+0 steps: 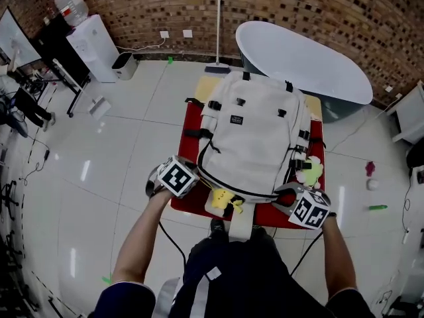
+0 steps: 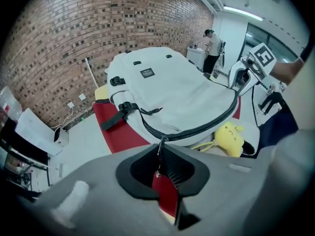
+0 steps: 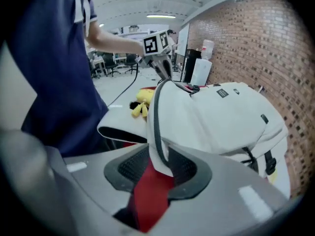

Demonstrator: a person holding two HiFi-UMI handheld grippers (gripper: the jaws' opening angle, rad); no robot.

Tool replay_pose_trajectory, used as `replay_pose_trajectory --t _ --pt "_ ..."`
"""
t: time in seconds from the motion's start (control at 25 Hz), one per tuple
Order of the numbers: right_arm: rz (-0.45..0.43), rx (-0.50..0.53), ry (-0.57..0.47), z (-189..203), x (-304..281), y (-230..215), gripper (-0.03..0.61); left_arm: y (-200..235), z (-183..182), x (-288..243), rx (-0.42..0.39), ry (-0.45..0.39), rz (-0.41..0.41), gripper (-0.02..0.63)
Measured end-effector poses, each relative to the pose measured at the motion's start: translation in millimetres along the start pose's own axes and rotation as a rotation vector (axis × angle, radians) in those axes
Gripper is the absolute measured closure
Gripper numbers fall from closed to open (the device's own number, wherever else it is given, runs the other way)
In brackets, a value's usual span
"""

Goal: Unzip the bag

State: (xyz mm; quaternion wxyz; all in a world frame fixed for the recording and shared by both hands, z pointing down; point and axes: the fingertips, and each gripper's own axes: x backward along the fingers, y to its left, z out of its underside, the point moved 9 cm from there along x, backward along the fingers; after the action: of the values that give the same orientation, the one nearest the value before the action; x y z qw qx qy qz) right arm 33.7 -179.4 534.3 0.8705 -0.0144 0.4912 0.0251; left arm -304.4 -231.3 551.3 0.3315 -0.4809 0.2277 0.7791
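Note:
A white backpack (image 1: 255,134) lies flat on a red table (image 1: 189,134), with a dark zipper (image 2: 206,124) running round its near edge. My left gripper (image 1: 195,174) is at the bag's near left corner. In the left gripper view it (image 2: 165,181) is shut on the metal zipper pull (image 2: 159,151). At the near right corner is my right gripper (image 1: 286,195). Seen in the right gripper view, its (image 3: 157,173) jaws stand apart, with the bag's white zippered edge (image 3: 160,156) hanging loose between them. A yellow plush toy (image 1: 224,199) lies by the bag's near edge.
A second plush toy (image 1: 309,172) sits at the bag's right side. A white bathtub (image 1: 298,58) stands behind the table, with a mop (image 1: 218,25) against the brick wall and a water dispenser (image 1: 93,45) at the far left. A person (image 2: 212,48) stands far off.

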Motion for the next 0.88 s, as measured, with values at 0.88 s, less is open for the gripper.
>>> replay_pose_trajectory --t 0.88 --pt "-0.060 -0.181 -0.139 -159.6 -112.3 -1.6 0.517 19.9 -30.8 -1.8 -0.229 0.033 0.097 0.583"
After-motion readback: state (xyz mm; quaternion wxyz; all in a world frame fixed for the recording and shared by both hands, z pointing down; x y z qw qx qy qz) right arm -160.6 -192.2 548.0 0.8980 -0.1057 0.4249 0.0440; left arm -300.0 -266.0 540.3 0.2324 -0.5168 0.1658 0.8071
